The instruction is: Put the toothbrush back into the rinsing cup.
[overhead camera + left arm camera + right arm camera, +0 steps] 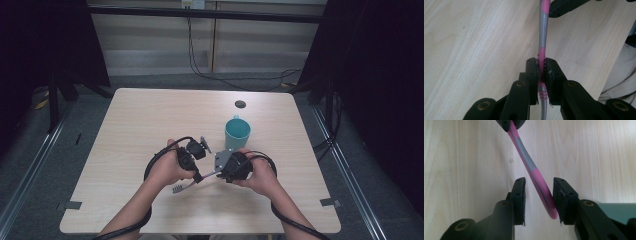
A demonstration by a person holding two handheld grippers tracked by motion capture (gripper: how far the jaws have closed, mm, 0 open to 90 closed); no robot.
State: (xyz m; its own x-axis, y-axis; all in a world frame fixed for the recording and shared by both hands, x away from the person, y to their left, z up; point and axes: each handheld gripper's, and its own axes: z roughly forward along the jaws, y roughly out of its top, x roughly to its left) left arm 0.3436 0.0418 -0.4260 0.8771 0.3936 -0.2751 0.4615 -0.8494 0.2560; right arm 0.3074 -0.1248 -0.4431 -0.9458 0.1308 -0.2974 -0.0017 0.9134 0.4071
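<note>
A pink and grey toothbrush (pixel 189 184) is held low over the wooden table (pixel 150 120), its bristle head pointing to the front left. My left gripper (pixel 541 65) is shut on the ribbed pink part of the toothbrush (pixel 543 27). My right gripper (pixel 540 183) is open, and the pink handle end of the toothbrush (pixel 526 160) lies between its jaws, close to the right pad (pixel 559 195). In the high view the left gripper (pixel 197 176) and right gripper (pixel 219 173) face each other near the table's middle. A teal mug (pixel 237 132) stands upright just behind the right gripper.
A small dark round spot (pixel 240 104) lies on the table behind the mug. The mug's teal side (pixel 616 211) is at the lower right of the right gripper view. Black cables (pixel 280 215) trail from both grippers toward the front edge. A sleeve (pixel 624 75) hangs past the table edge.
</note>
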